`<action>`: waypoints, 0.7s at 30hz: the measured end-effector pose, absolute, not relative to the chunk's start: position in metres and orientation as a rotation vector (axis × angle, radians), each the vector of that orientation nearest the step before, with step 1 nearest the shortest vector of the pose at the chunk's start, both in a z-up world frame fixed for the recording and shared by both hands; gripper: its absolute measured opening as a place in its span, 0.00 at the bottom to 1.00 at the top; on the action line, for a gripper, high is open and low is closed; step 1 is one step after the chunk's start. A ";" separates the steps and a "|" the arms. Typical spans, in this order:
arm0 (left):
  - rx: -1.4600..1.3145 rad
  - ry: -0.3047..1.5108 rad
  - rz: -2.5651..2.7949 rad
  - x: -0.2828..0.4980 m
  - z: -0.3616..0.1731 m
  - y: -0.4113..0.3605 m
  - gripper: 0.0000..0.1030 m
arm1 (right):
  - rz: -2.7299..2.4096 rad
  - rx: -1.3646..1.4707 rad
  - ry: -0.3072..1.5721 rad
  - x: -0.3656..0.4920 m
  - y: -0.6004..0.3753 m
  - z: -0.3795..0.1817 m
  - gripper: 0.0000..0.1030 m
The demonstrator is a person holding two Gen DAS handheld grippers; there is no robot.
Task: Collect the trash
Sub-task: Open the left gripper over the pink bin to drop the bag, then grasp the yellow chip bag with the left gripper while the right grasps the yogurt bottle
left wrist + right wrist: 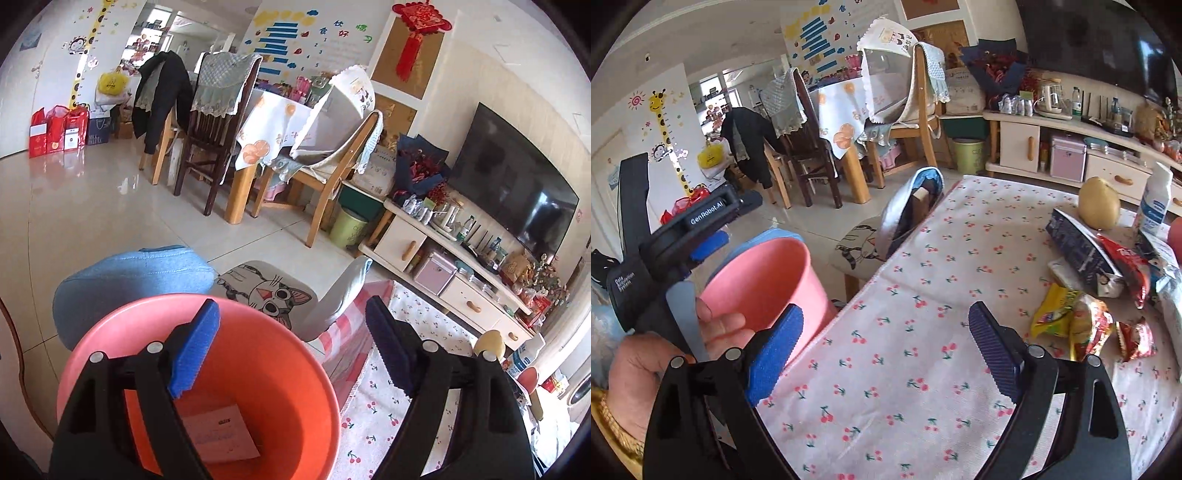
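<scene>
Pink bin (207,387), lower left of frame, pale card (218,434) inside. Left gripper (291,354) and right gripper (886,350): jaws apart, empty. Snack wrappers (1082,321) right, on cherry-print cloth (923,295).

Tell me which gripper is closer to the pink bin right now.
Left. The left gripper hangs open directly over the pink bin, which has a paper slip inside. The right gripper is open over the cherry-print tablecloth, beside the bin.

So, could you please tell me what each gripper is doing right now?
Left gripper: open, empty, over the pink bin.
Right gripper: open, empty, above the cherry-print tablecloth.
</scene>
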State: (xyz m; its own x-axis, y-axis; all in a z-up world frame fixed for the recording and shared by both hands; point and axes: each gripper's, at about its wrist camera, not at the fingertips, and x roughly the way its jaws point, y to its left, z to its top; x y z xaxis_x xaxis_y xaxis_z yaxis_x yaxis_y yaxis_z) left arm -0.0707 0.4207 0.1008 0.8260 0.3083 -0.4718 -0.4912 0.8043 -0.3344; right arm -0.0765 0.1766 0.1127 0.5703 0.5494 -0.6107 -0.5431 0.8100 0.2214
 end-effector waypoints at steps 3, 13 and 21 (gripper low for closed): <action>-0.458 0.388 0.416 -0.068 0.105 0.412 0.81 | 0.604 0.003 0.678 -0.081 0.156 0.115 0.91; -0.431 0.407 0.382 -0.061 0.105 0.394 0.84 | 0.547 -0.013 0.541 -0.101 0.092 0.127 0.94; -0.356 0.379 0.333 -0.060 0.109 0.358 0.86 | 0.504 0.049 0.598 -0.099 0.049 0.113 0.95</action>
State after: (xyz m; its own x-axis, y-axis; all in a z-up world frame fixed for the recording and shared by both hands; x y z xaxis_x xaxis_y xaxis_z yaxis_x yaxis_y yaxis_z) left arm -0.0595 0.3584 0.1088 0.8768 0.2467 -0.4128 -0.3773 0.8851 -0.2726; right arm -0.0987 0.0487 0.1131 0.7096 0.4678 -0.5269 -0.4397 0.8783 0.1877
